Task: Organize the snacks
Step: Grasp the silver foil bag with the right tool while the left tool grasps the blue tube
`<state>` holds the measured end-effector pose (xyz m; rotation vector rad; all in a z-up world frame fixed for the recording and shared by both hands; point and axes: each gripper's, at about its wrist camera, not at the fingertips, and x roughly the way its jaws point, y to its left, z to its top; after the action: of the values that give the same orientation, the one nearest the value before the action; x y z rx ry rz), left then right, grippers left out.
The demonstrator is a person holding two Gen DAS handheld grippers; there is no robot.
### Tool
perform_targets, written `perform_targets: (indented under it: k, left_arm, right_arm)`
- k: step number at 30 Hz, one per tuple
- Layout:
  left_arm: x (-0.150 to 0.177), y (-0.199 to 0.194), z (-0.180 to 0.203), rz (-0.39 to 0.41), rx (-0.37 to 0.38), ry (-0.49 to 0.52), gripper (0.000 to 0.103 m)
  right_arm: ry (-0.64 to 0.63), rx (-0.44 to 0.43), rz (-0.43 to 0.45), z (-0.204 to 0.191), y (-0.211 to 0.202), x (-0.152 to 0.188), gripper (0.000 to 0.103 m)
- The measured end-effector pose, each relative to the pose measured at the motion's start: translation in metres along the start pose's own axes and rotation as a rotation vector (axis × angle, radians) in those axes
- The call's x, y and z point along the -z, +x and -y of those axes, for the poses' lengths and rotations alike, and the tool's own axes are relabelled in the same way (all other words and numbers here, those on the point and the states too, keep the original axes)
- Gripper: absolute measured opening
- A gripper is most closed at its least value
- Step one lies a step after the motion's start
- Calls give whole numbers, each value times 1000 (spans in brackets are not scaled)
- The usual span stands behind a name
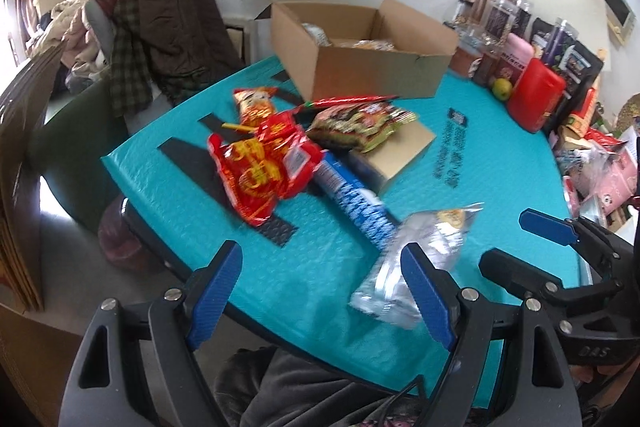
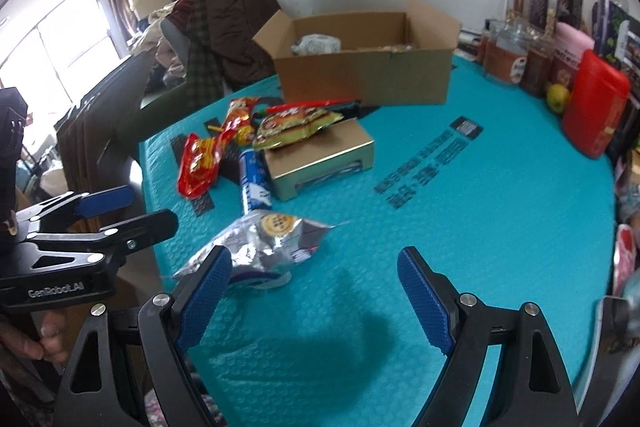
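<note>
Silver packet (image 1: 412, 259) blurred; open box's (image 1: 360, 67) contents unclear.

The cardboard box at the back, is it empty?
No. The cardboard box stands open, and a whitish wrapped packet and some other packaged goods show inside it.

One open cardboard box (image 2: 362, 79) sits on the worktop (image 2: 480, 227). One flat gold box (image 2: 320, 157). Two red snack bags (image 1: 260, 171). One green noodle bag (image 2: 296, 125). One blue packet (image 1: 354, 205). One silver bag (image 2: 260, 247). One red tub (image 2: 594, 107). One green apple (image 2: 557, 97).
</note>
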<state>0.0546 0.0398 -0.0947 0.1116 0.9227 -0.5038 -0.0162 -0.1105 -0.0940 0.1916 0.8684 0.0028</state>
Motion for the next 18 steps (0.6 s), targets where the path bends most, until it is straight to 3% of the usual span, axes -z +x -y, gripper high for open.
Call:
perform_targets:
  k: [11, 18]
  left_arm:
    - [5, 19, -26, -35, -71, -25, 82]
    - [1, 31, -31, -70, -58, -35, 82]
  right_arm:
    - [28, -102, -95, -11, 40, -10, 86]
    - [41, -135, -145, -15, 63, -14, 85]
